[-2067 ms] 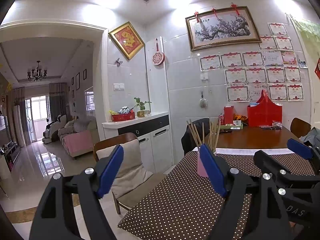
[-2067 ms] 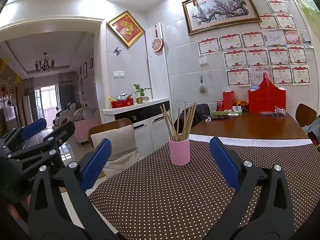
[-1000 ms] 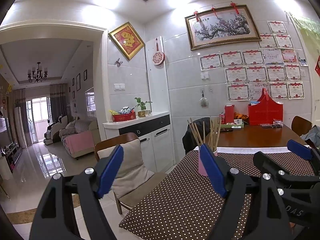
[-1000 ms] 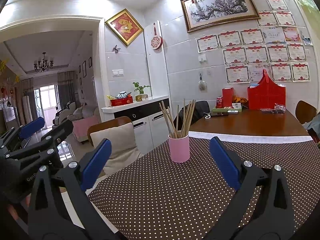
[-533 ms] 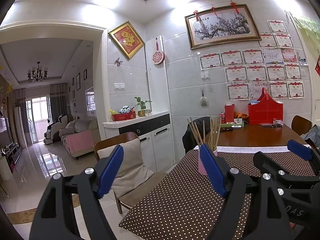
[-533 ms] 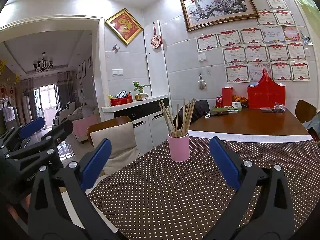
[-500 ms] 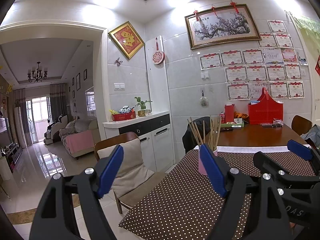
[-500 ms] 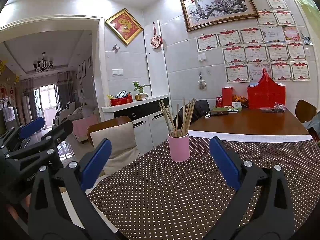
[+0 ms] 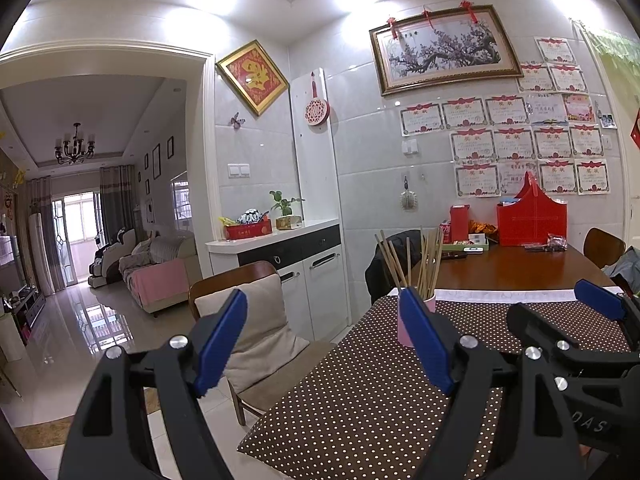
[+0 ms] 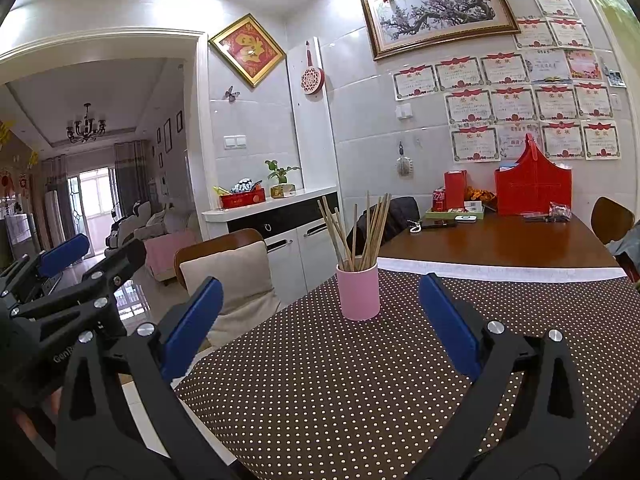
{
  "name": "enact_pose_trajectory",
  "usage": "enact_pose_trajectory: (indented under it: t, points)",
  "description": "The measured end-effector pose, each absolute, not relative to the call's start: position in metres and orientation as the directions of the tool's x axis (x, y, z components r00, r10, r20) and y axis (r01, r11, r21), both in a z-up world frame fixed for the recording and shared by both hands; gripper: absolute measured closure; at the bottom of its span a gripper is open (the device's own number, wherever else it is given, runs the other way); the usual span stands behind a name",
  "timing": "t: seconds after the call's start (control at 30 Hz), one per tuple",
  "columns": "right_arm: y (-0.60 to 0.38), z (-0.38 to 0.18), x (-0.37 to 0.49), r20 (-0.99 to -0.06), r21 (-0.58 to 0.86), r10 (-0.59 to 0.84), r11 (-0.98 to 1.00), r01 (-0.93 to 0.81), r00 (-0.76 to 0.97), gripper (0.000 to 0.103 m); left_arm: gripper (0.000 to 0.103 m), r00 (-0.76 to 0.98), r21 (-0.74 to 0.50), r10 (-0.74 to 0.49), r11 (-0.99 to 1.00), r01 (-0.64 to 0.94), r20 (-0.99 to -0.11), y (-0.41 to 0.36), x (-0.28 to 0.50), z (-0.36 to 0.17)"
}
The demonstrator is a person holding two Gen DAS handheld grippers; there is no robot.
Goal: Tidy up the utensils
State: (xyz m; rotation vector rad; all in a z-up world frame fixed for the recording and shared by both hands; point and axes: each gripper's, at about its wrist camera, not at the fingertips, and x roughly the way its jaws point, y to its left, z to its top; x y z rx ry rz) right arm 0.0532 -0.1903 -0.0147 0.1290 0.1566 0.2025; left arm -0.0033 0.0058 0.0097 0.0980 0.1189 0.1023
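A pink cup (image 10: 358,292) stands upright on the brown polka-dot tablecloth (image 10: 340,392), holding several wooden chopsticks (image 10: 362,228) that fan out of its top. My right gripper (image 10: 320,316) hovers open a little short of the cup, with nothing between its blue pads. My left gripper (image 9: 324,334) is open and empty too, off the table's left edge; its right finger (image 9: 426,340) hides most of the cup (image 9: 404,334), while the chopsticks (image 9: 416,260) show above it. Each gripper appears at the edge of the other's view.
A wooden chair with a beige cushion (image 10: 236,280) stands at the table's left side. The bare wooden far end of the table carries a red box (image 10: 532,184), a can (image 10: 439,200) and small items. A white cabinet (image 10: 288,236) lines the wall behind.
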Motion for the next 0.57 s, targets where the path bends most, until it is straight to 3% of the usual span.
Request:
enact_pose_trajectory:
  t: [0.33, 0.57]
  points:
    - [-0.189, -0.027, 0.053, -0.166, 0.148, 0.206, 0.972, -0.182, 0.964, 0.007, 0.026, 0.986, 0.104, 0.108, 0.99, -0.094, -0.131, 0.008, -0.001, 0.003]
    - [-0.189, -0.04, 0.079, -0.22, 0.166, 0.227, 0.967, -0.193, 0.949, 0.007, 0.026, 0.974, 0.106, 0.104, 0.991, -0.084, -0.2, 0.007, 0.027, -0.018]
